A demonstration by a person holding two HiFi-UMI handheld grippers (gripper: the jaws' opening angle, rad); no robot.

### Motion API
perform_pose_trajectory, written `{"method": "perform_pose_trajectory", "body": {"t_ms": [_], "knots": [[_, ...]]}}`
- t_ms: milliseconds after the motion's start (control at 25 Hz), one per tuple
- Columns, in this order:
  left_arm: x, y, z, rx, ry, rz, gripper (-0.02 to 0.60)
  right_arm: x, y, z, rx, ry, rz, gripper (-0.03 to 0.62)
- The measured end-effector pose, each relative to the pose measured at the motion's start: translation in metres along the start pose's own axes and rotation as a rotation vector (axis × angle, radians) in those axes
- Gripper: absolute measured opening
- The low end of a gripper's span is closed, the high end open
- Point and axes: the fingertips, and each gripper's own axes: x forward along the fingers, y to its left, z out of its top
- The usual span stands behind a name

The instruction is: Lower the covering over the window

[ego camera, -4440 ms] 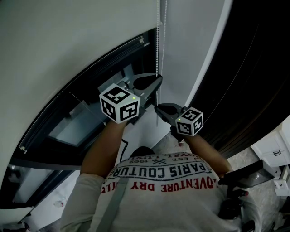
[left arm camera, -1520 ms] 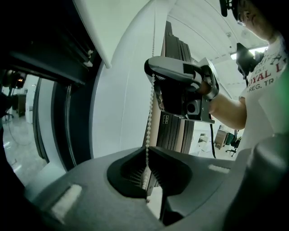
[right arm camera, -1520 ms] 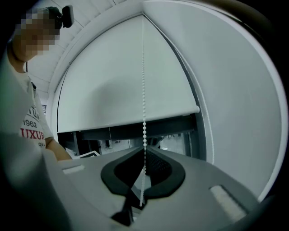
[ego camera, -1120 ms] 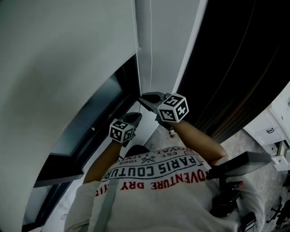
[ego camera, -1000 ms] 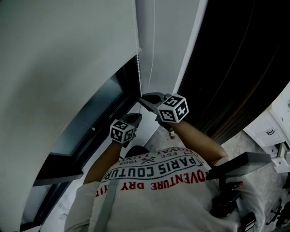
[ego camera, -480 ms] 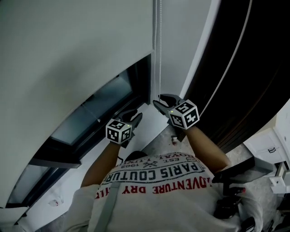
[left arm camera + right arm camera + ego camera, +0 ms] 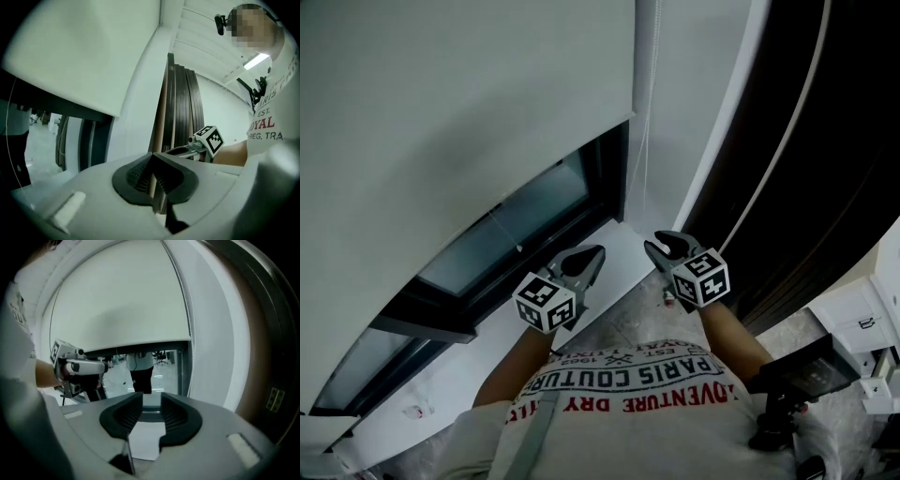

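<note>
Your left claw [image 7: 587, 259] is pressed together on nothing, its jaws having just closed. Your right claw [image 7: 662, 246] is spread and empty, its jaws having just opened. Both are clear of the bead cord [image 7: 186, 301]. The roller blind [image 7: 469, 122] covers the upper window [image 7: 520, 239], and a dark strip of glass shows bare below its hem.

Printed on the white shirt [image 7: 628, 412], upside down in the head view: "PARIS COUTURE" in black, "ADVENTURE DRY" in red, small "EST." and "1962" above. On the same shirt [image 7: 268, 126] in the left gripper view: "EST.", "ROYAL", "REG. TRA".
</note>
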Motion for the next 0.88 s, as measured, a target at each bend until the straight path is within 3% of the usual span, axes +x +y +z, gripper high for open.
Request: {"method": "perform_pose_trajectory", "body": {"t_ms": [120,280,440,880], "knots": [[0.0,-0.019,0.004,-0.002,0.013,-0.051,0.002,-0.011,0.028,0.011,0.073,-0.083,0.103,0.0],[-0.039,-0.051,0.007,0.041,0.05,-0.083,0.002,-0.037,0.096,0.031,0.097,-0.163,0.194,0.0],[-0.079,-0.07,0.005,0.064,0.071,-0.096,0.002,-0.056,0.153,0.037,0.072,-0.184,0.219,0.002],[-0.121,-0.118,-0.001,0.105,0.066,-0.2,0.003,-0.092,0.207,0.01,0.109,-0.22,0.184,0.003]]}}
